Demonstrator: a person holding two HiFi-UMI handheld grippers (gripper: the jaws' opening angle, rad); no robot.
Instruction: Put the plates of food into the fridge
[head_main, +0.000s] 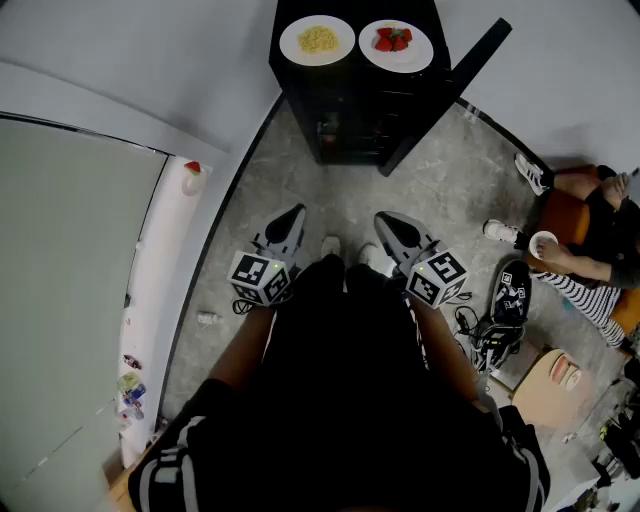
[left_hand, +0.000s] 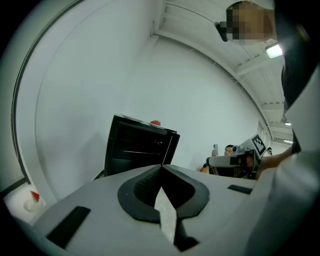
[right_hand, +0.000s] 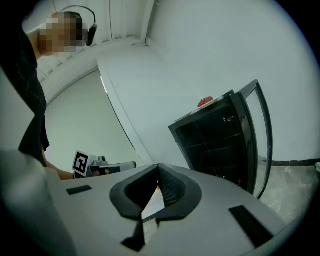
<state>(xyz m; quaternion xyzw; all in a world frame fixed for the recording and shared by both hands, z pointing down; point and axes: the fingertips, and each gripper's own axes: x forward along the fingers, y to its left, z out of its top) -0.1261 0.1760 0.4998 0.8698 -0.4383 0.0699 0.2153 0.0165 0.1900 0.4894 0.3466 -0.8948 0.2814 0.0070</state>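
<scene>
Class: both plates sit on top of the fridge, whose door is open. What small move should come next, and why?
Probably carry the right tool forward toward the plate of red food, opening its jaws. It and the left tool are shut, empty and short of the fridge, whose door stands open.

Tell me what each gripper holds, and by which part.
Nothing. The left gripper and right gripper are shut and empty; the noodle plate and strawberry plate sit on the fridge.

Shows glossy black casing on the fridge (head_main: 355, 100), smooth white plates (head_main: 317, 40), a mottled stone-like floor (head_main: 330, 200); matt grey plastic on left gripper (head_main: 296, 211) and right gripper (head_main: 383, 218), ribbed black pads (left_hand: 145, 186).
</scene>
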